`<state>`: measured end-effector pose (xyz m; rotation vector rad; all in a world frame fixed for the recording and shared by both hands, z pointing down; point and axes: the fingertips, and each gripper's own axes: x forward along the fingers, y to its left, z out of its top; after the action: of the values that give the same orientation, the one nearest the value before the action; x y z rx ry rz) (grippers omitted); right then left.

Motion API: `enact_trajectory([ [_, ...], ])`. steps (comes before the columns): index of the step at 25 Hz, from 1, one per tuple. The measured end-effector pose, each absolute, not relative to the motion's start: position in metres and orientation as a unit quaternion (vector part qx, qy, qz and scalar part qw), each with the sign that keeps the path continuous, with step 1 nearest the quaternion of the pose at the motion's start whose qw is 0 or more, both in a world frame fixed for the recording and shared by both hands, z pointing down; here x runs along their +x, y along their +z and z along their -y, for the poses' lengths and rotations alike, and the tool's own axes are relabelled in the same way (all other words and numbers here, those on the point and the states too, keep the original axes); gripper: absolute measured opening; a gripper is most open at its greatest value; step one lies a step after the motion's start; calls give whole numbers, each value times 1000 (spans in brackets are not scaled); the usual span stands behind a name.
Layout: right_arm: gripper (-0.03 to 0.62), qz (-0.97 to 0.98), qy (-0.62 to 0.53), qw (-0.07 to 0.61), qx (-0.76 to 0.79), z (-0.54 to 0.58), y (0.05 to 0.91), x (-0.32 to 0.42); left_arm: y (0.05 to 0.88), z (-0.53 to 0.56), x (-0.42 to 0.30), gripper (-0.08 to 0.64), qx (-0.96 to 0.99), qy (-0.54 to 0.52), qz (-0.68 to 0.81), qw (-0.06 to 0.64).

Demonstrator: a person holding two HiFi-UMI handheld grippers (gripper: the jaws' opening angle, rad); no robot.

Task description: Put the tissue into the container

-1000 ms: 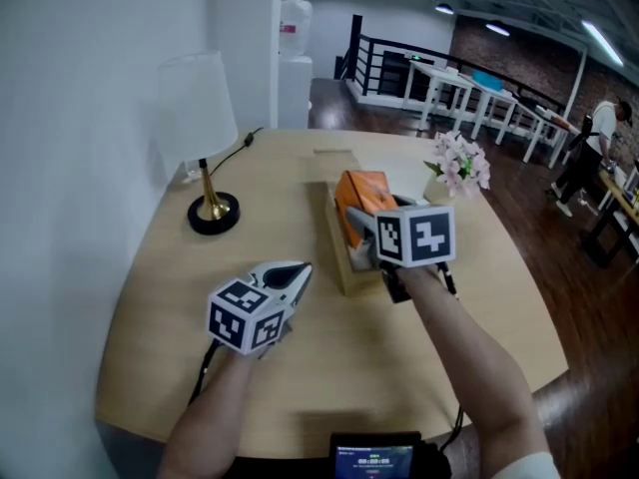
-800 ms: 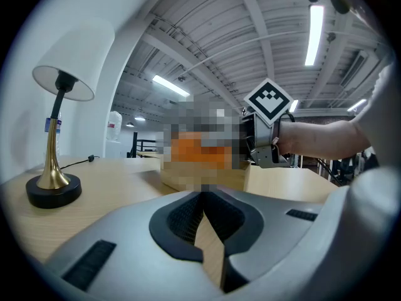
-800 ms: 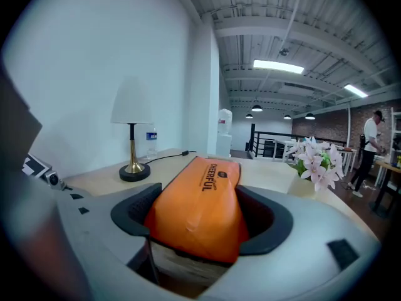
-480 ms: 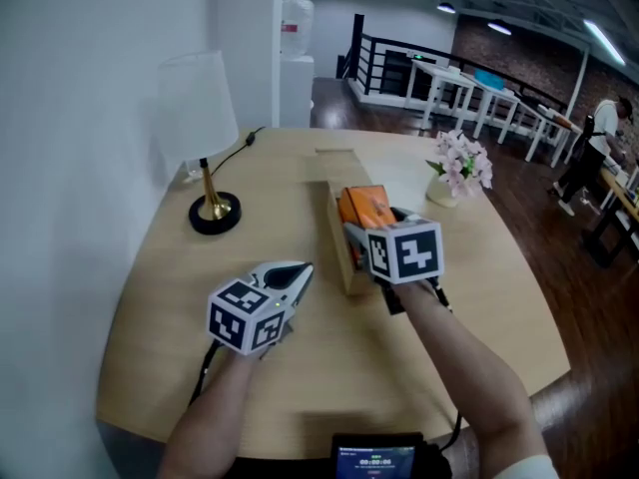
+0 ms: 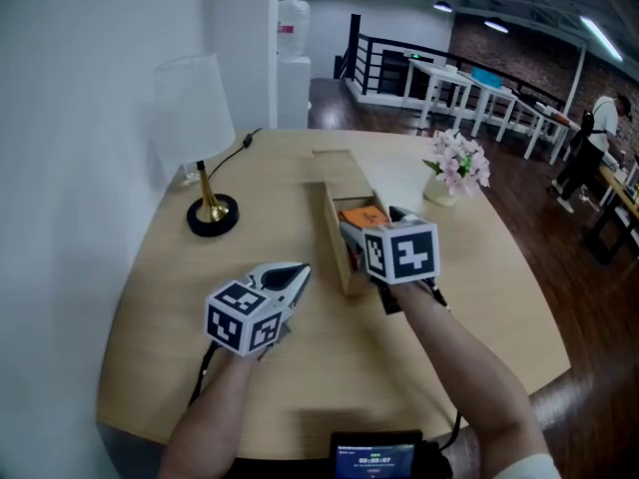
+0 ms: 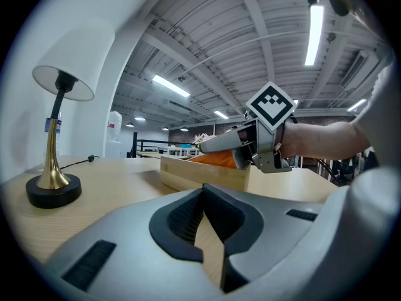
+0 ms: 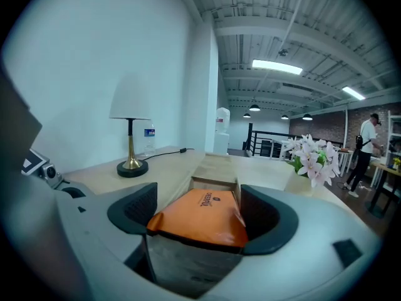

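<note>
Two grippers in view. Your right gripper (image 7: 195, 213): jaws opening, orange tissue pack (image 7: 202, 221) between them, lying inside the wooden container (image 5: 333, 239) at the middle of the table (image 5: 180, 297). Your left gripper (image 5: 300, 269): jaws together, nothing in them, toward the table's near edge, near the container's near-left corner. Lamp (image 5: 205, 148) by the left edge.

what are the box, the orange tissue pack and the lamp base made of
Box: looks like pale wood, matte, with thick plank walls. Orange tissue pack: likely thin plastic film, slightly glossy, with creases and crinkled edges. Lamp base: black disc, material unclear; its stem looks like polished brass-toned metal.
</note>
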<state>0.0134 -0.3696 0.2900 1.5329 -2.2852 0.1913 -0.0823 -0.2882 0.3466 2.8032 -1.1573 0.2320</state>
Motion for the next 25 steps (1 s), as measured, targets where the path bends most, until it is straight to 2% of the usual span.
enact_trajectory([
  [13, 415, 834, 92, 157, 521, 357, 278, 19, 347, 289, -83, 5, 920, 76, 380, 50],
  [21, 414, 842, 131, 162, 497, 341, 294, 29, 347, 289, -83, 5, 920, 77, 380, 51],
  [25, 379, 830, 111, 173, 519, 342, 292, 43, 347, 289, -82, 5, 921, 76, 380, 50],
])
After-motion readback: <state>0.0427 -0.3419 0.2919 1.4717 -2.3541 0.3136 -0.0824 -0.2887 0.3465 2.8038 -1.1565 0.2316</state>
